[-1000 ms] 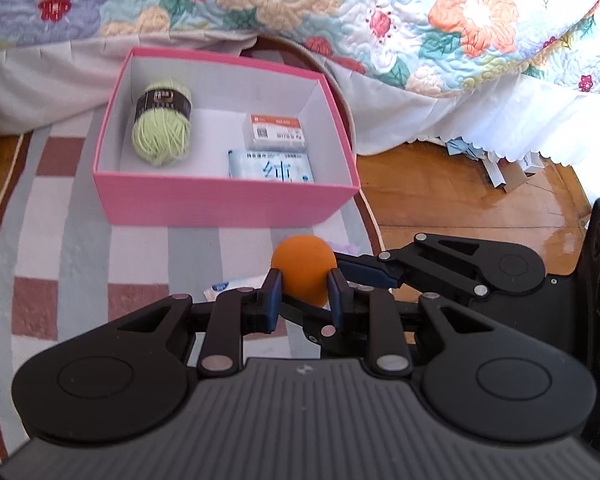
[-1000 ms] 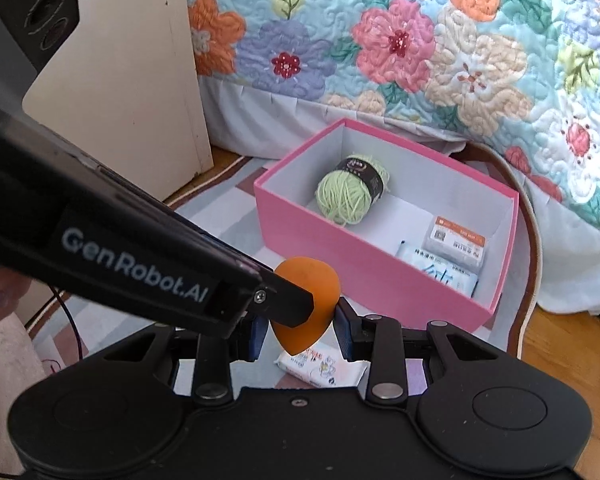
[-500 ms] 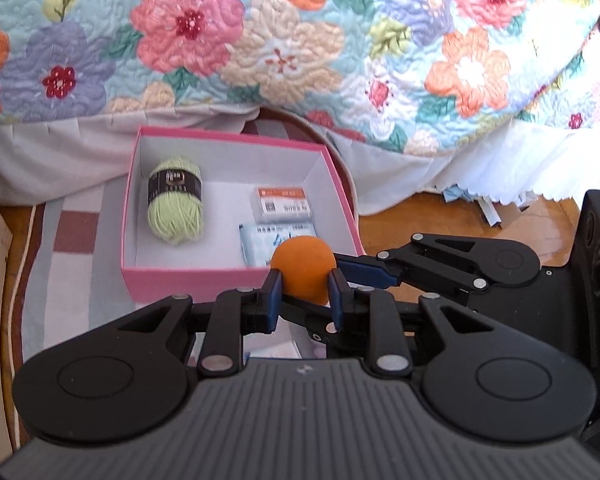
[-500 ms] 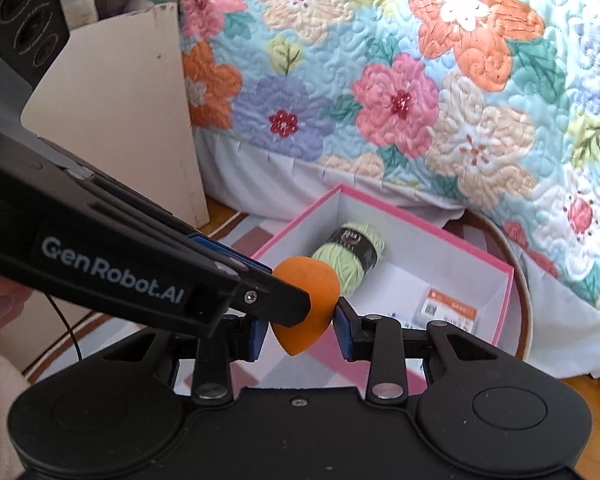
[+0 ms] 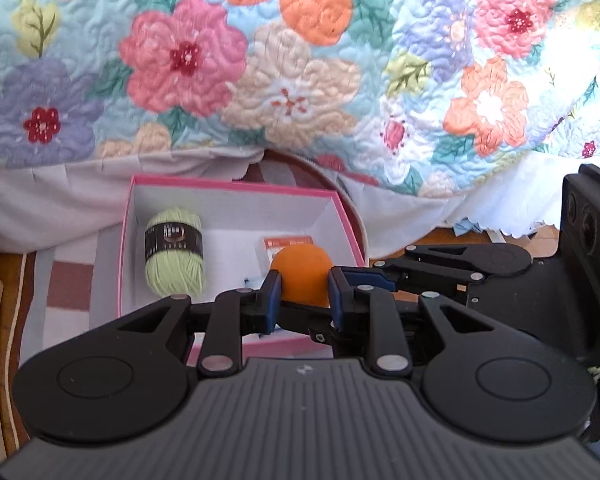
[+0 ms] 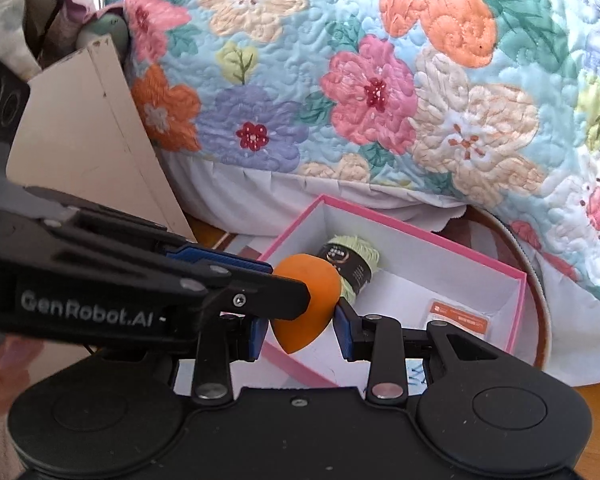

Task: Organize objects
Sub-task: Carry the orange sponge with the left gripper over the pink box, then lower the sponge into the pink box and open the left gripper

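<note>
Orange teardrop-shaped foam sponge (image 5: 302,276) sits pinched between both tools at once: the left gripper (image 5: 302,293) has its blue pads clamped on the rounded sides, and the right gripper (image 6: 302,330) closes on the tapered end from a crossing angle, its pads touching the sponge as far as the right wrist view shows. Sharing the hold probably keeps so soft and springy a thing from squirting out. Everything hangs above the near wall of the pink cardboard box (image 5: 125,248) with its white lining. Inside that box a pale green yarn skein with a black band (image 5: 175,256) lies towards the left wall, and a small white packet with an orange label (image 6: 458,317) lies towards the right wall, with bare white floor between them, room enough, I judge, for the sponge. Behind the box's far wall a floral quilted bedspread (image 5: 292,80) hangs close, so open room for withdrawing lies upward and back over the near wall
</note>
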A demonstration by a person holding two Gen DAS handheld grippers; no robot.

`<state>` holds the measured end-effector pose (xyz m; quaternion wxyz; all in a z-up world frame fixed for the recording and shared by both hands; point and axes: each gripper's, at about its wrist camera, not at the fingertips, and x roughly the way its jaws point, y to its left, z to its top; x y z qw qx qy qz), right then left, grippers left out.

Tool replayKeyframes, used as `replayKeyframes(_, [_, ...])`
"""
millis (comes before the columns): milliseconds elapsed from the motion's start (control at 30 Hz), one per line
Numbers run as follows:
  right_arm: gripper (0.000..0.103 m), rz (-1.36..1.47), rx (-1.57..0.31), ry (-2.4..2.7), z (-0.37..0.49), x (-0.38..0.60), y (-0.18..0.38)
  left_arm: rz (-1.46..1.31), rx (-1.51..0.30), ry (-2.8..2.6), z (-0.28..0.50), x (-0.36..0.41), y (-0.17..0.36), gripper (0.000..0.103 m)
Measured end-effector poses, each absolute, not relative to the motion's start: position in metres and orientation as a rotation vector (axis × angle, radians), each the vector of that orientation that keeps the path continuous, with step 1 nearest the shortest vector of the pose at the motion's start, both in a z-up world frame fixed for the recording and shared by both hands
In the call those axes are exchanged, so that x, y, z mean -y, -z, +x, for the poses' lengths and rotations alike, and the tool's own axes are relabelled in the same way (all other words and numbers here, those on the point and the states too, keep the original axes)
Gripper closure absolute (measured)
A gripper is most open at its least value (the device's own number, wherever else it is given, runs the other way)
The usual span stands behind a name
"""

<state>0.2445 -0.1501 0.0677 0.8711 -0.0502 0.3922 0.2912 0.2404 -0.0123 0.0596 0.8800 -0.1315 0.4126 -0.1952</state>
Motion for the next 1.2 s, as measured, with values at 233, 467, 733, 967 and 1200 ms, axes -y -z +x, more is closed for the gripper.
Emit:
replayKeyframes(233, [0.063, -0.119, -0.831, -0.614, 0.263, 0.162, -0.06, -0.293, -0.874, 0.433, 0.264, 0.021, -0.049, 0.08])
replayKeyframes(467, [0.063, 0.035, -0.903, -0.622, 0.299, 0.187, -0.029, -0.299, -0.919, 0.417, 0.3, 0.034, -0.024, 0.08])
replayKeyframes(733, [0.063, 0.061, -0.989, -0.57, 0.341, 0.191, 0.013, -0.334, -0.991, 0.395, 0.345, 0.041, 0.023, 0.08])
replayKeyframes(967, [0.063, 0.064, -1.094, -0.518, 0.38, 0.185, 0.056, -0.403, -1.061, 0.354, 0.384, 0.04, 0.069, 0.08])
replayKeyframes(1200, [0.063, 0.031, -1.147, -0.482, 0.399, 0.174, 0.085, -0.426, -1.105, 0.306, 0.4, 0.04, 0.098, 0.08])
